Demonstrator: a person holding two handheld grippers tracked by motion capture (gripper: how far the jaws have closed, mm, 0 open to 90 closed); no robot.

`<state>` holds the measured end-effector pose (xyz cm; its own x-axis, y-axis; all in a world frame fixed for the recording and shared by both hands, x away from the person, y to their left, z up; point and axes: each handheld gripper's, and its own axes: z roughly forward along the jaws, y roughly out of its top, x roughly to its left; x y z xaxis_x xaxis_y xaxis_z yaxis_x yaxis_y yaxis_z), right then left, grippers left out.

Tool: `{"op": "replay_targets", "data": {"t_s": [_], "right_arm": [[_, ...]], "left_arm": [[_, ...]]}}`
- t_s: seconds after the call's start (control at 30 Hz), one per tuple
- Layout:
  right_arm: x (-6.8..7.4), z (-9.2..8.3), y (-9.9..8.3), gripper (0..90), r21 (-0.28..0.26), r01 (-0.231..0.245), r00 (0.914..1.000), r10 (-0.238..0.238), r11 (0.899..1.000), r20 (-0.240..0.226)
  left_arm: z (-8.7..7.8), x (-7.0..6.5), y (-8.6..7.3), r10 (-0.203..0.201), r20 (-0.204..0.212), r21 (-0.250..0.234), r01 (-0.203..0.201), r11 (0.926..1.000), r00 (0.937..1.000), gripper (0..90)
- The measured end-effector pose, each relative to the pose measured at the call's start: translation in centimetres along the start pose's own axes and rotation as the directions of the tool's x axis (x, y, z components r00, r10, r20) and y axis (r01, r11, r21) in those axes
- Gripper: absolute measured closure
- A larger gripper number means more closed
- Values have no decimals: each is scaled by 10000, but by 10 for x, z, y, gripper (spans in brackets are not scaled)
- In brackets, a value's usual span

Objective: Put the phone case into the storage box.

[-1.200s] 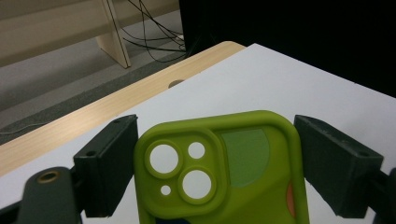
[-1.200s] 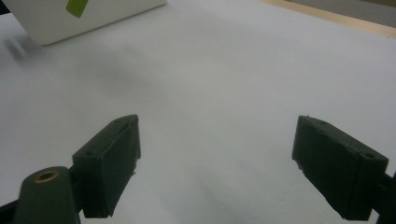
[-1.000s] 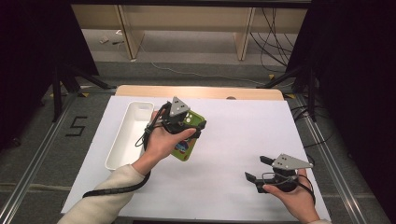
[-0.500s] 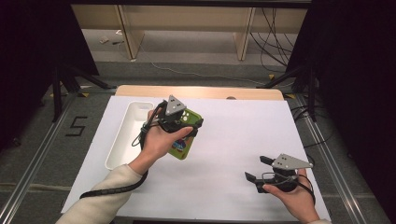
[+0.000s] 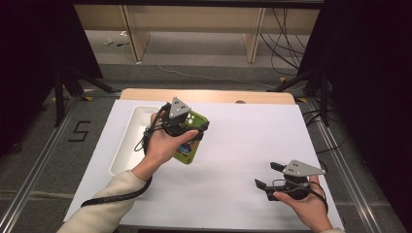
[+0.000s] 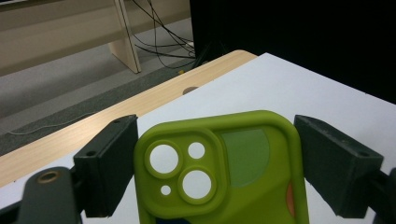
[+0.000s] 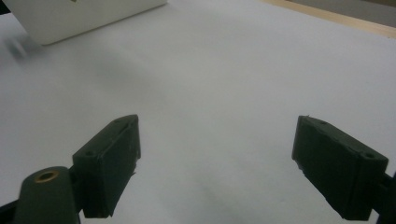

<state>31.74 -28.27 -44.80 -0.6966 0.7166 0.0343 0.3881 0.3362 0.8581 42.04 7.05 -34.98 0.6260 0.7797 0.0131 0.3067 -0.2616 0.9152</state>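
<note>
Green phone case (image 6: 224, 172) in left tool (image 6: 217, 168)

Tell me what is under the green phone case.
Through the lens cutouts of the green phone case, held between the left tongs, white table cover shows. In the high view the case's lower end seems to rest on that cover; the hand hides its near side.

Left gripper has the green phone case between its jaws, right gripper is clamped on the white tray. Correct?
Not quite. The right gripper holds nothing: in the right gripper view its jaws stand wide apart over bare white table, with the white tray far off. The high view shows it well away from the tray too. The rest holds: the green phone case sits between the left gripper jaws.
</note>
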Motion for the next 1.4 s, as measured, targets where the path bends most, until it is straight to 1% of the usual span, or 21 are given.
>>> {"op": "replay_targets", "data": {"t_s": [0.63,1.4], "right_arm": [[0,0,0,164,-1,1,10000,-1,10000,-13],[0,0,0,163,10,10,10000,-10,10000,-25]], "left_arm": [[-7,9,3,-181,-194,-174,178,9997,9996,164],[-14,18,6,-270,-408,-297,258,9992,9988,163]]}}
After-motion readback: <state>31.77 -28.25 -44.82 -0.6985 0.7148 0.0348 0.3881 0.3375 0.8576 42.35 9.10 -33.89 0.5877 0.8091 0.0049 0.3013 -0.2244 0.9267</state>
